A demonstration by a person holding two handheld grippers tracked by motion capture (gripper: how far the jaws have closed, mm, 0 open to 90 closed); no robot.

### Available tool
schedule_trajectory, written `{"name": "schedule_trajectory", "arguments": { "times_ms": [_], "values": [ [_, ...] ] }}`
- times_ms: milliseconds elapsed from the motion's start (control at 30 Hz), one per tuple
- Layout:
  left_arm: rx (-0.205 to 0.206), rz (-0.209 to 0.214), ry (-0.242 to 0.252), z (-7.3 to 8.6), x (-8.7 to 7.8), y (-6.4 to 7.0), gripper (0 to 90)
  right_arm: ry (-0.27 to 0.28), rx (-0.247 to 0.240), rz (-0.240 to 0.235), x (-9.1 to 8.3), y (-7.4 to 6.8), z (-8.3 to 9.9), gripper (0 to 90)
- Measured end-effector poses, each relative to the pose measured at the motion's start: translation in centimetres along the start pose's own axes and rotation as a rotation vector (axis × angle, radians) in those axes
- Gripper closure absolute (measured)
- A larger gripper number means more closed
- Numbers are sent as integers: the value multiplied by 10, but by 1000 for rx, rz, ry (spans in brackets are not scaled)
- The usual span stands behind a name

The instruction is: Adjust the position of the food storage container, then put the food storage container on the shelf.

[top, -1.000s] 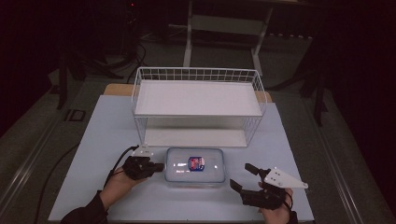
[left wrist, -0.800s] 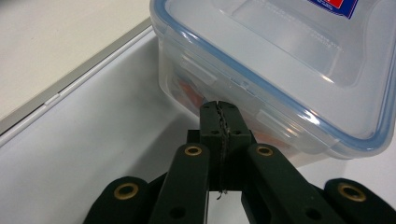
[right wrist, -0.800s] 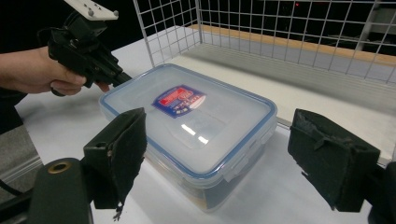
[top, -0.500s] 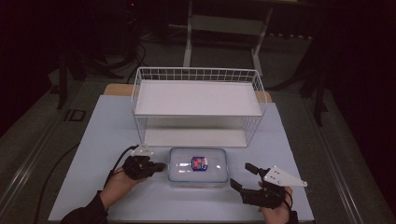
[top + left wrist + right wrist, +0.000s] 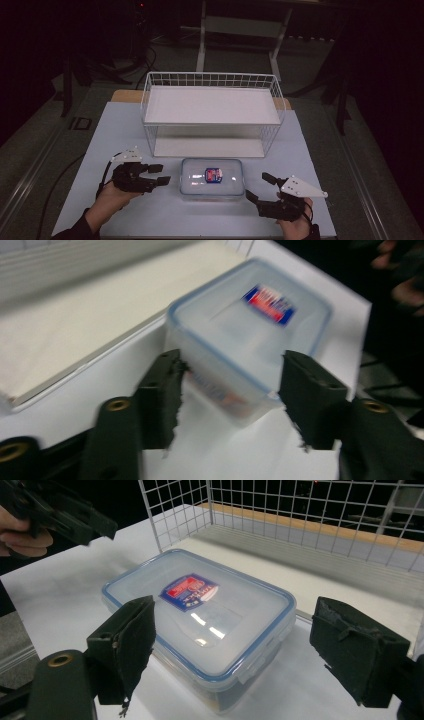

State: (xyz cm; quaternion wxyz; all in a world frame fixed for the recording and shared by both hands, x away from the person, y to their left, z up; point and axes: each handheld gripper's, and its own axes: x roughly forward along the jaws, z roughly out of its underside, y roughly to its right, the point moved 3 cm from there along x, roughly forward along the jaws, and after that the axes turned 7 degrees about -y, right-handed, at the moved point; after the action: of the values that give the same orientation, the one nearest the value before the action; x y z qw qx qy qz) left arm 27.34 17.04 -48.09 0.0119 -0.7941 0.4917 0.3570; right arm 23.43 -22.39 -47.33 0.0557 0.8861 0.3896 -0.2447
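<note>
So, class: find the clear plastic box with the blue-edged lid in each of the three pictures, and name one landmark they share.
High view: the box lies low in the middle, in front of the wire rack.
Left gripper view: upper middle, just beyond the jaws.
Right gripper view: centre, between the jaws.
Shared landmark: the red and blue label on its lid.

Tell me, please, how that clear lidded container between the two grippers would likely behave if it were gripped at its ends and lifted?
The container looks like rigid plastic, so it should hold its shape. Its glossy lid and walls may slip against the jaws. It sits flat and low on the table, so tipping or rolling seems unlikely. It appears nearly empty, probably light.
</note>
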Motion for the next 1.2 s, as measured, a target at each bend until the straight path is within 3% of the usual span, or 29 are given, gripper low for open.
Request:
{"name": "schedule_trajectory", "arguments": {
  "times_ms": [67,133,200,267,400,500,667,733,833,967,1000,1067,1200],
  "values": [
    [-11,3,30,-4,-2,2,310,-1,-6,-3,1,2,-2,180],
    [-19,1,46,-7,-2,4,194,-6,-6,-13,2,4,-4,175],
    [-35,-17,44,-11,-1,7,116,-6,-7,-16,3,5,-5,168],
    [-55,-5,24,-13,2,9,3,-12,-1,-16,5,8,-7,160],
    [-68,5,17,-18,11,15,0,-29,13,-20,10,9,-11,141],
    [-124,13,29,-20,19,13,0,-54,24,-22,15,11,-15,141],
    [-234,18,27,-18,32,2,0,-110,103,-71,28,19,-21,123],
    [-278,30,14,-17,36,-3,0,-142,154,-57,35,23,-24,104],
    [-357,87,-2,-15,42,-8,0,-156,230,-79,41,29,-25,100],
    [-398,94,-36,-13,49,-12,0,-187,281,-107,47,35,-26,100],
    [-446,92,-50,-11,53,-16,0,-200,293,-126,50,36,-26,100],
    [-467,98,-59,-9,57,-19,46,-251,321,-155,57,41,-22,109],
    [-489,113,-61,-7,59,-20,61,-274,360,-174,61,47,-17,130]
  ]
}}
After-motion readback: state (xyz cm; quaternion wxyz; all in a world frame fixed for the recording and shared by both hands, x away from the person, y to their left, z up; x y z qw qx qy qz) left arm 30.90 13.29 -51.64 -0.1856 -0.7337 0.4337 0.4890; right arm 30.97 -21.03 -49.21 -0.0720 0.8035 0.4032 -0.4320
